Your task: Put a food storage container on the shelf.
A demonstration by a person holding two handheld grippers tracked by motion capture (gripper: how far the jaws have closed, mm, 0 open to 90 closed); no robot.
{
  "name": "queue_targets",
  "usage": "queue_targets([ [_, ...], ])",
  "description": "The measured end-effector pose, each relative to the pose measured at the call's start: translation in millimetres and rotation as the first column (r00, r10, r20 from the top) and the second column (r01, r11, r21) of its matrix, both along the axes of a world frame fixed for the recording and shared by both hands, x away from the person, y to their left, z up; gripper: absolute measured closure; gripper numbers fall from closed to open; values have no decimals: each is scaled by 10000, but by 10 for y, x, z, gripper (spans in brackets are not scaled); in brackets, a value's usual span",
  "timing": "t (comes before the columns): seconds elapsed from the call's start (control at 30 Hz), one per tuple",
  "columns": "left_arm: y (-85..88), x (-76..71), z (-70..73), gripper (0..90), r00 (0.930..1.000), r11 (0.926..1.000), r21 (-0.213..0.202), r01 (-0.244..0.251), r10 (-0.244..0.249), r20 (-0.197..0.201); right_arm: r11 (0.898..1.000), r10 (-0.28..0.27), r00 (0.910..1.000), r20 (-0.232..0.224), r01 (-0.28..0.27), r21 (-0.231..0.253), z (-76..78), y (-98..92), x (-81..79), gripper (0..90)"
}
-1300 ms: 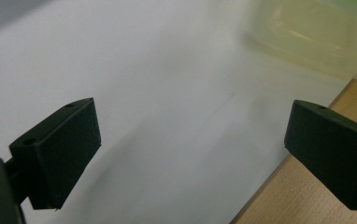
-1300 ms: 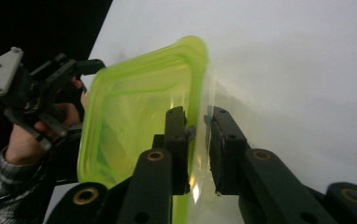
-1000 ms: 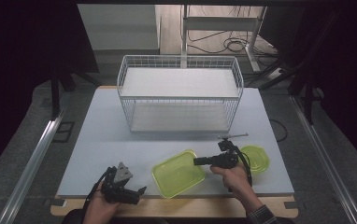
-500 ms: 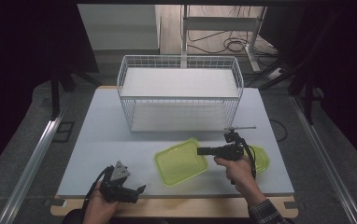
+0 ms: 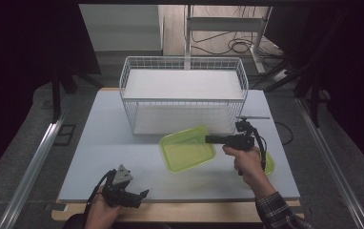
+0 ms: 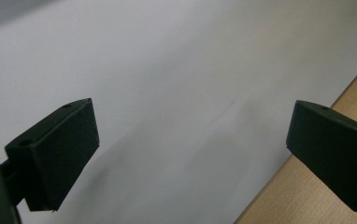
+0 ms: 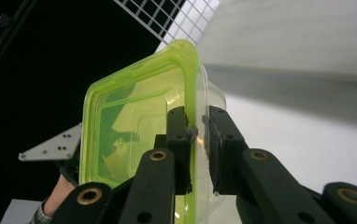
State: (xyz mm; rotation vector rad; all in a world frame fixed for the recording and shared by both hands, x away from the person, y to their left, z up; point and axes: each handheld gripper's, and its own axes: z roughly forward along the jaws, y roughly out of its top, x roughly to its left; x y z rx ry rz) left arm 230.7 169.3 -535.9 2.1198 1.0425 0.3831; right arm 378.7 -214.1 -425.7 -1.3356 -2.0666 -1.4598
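Green lidded container [image 5: 187,150]: carried clear of the table [image 5: 99,143], left of the right gripper [image 5: 208,139], whose jaws are clamped on its rim. Left gripper [image 5: 142,194], far left at the near edge: jaws apart, holding nothing. Wire basket [image 5: 184,95], beyond the right gripper: step judged carrying; the next move calls for lifting over its rim.

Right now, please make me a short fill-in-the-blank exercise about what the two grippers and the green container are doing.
1. The right gripper has its fingers shut on the rim of the ____ container.
2. Behind the container stands a white wire ____.
3. The left gripper is ____, with nothing between its fingers.
4. A second green piece lies on the table beside the ____ hand.

Missing words: green; basket; open; right
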Motion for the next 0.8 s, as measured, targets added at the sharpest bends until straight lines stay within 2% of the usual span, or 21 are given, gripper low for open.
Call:
queue_targets([
  [0.43, 0, 0, 2, 16, 10000, 10000, 15, 1, -1, 45, 9982, -535, 9951, 835, 512, 298, 454, -45, 163, 798],
  [0.8, 2, -1, 4, 15, 10000, 10000, 25, 0, 0, 93, 9955, -825, 9905, 1101, 769, 546, 726, -39, 303, 799],
])
